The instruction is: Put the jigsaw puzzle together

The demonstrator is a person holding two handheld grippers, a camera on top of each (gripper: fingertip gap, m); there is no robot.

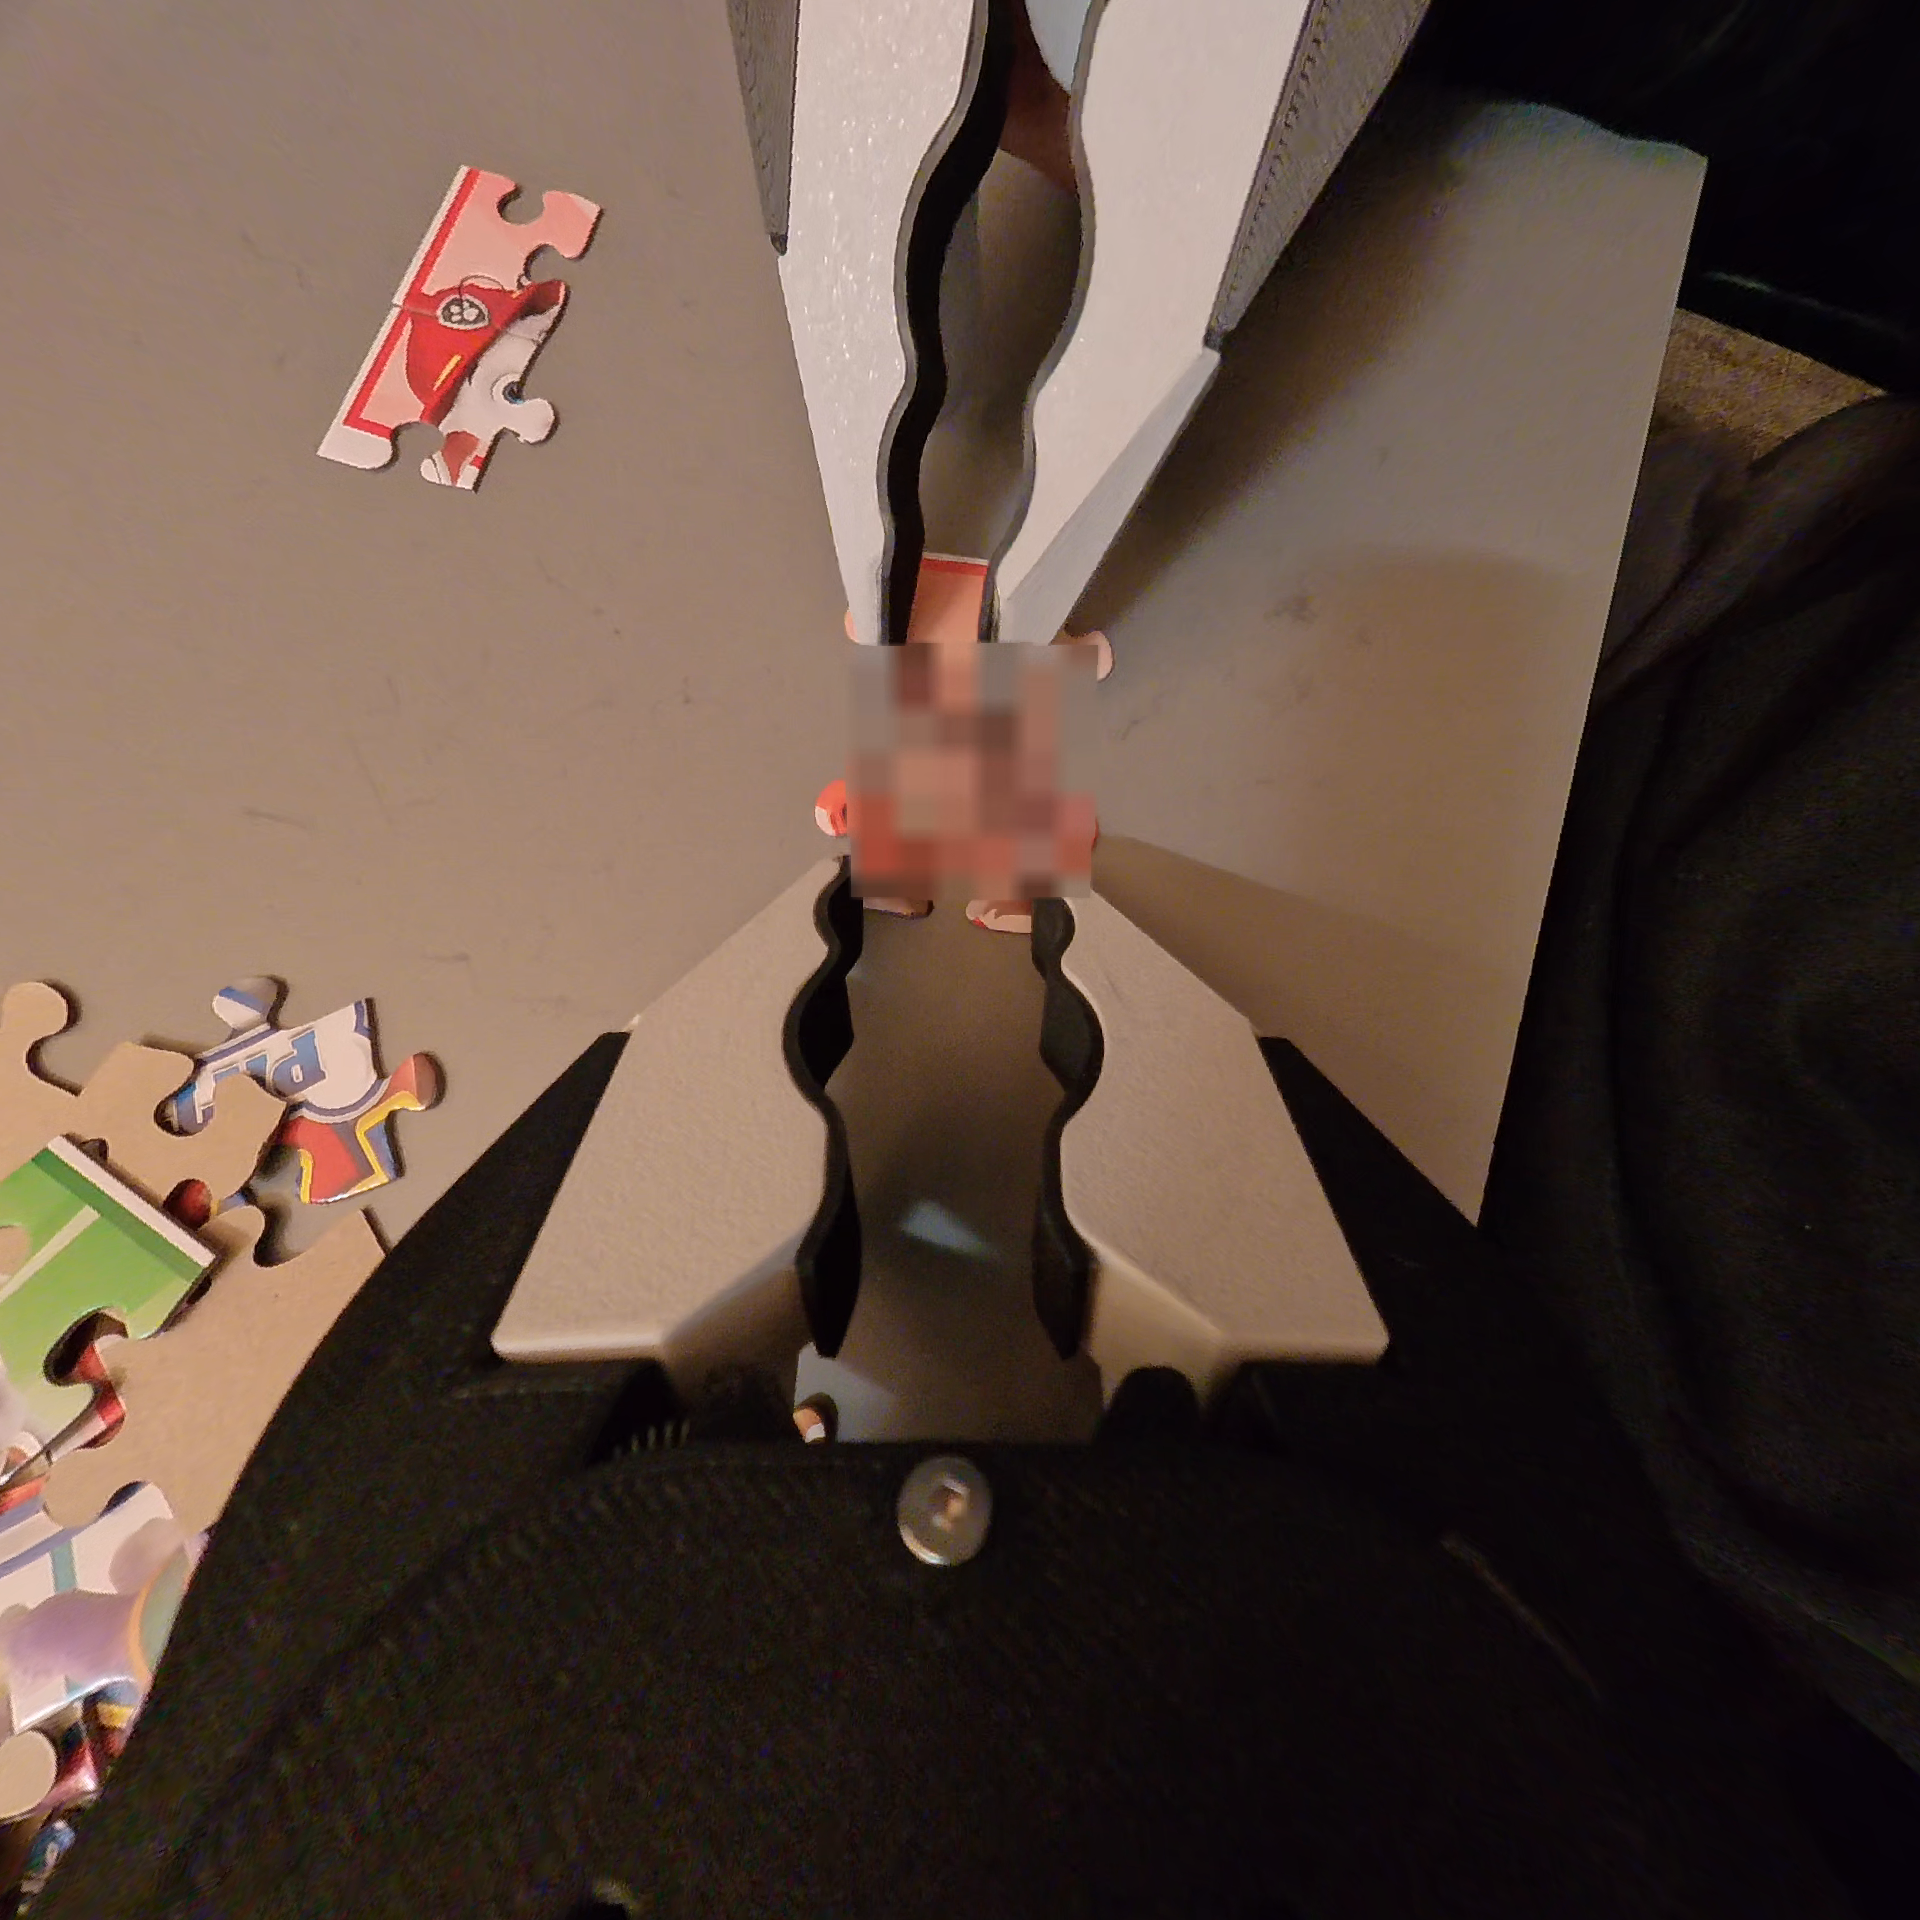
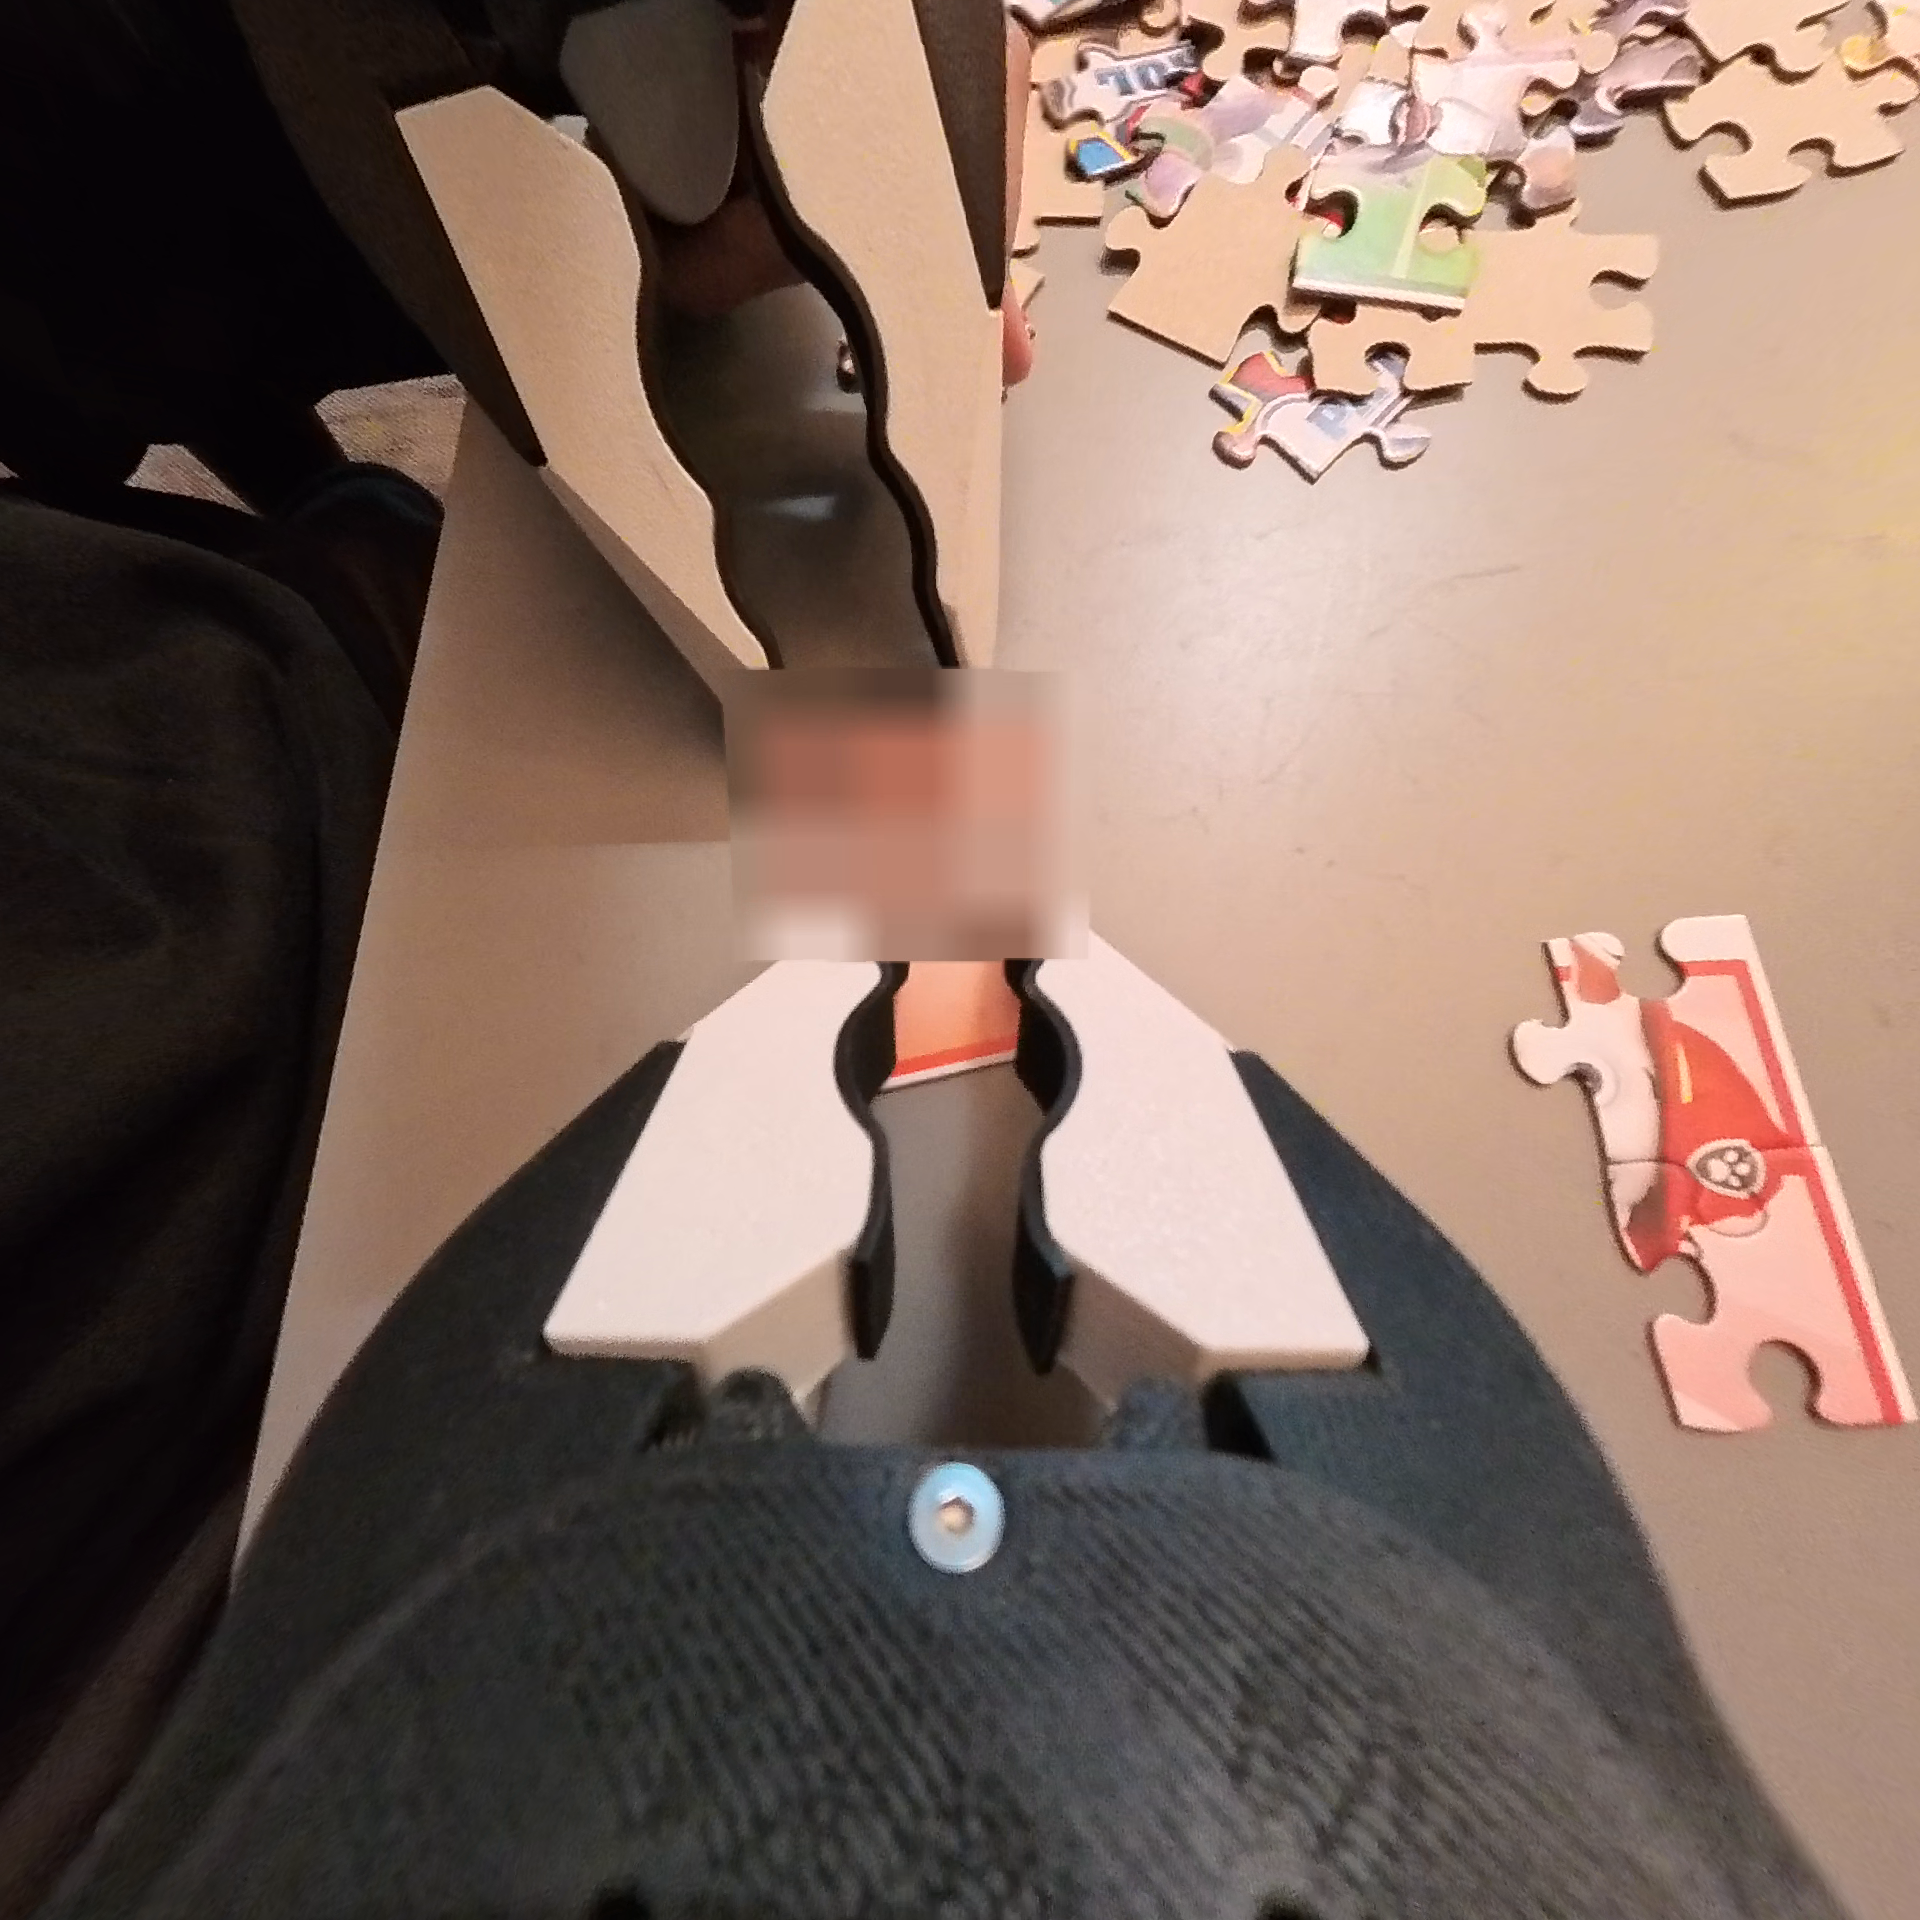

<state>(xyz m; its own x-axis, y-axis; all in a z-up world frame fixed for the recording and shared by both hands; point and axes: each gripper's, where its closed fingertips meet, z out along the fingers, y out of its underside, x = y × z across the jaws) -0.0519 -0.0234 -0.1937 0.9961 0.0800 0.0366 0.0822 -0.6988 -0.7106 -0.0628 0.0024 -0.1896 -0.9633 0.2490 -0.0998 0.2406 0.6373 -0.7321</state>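
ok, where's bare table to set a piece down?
Bare table between the joined red pair, the loose-piece pile and the facing left gripper and right gripper. Narrower strip between them and the table edge. Crowded: the pile, and where the jaws meet.

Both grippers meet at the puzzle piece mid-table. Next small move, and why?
Probably hold the right gripper shut on the pink, red-edged cardboard puzzle piece and nudge it toward the left gripper, whose fingertips flank orange tabs; a blurred patch hides the join.
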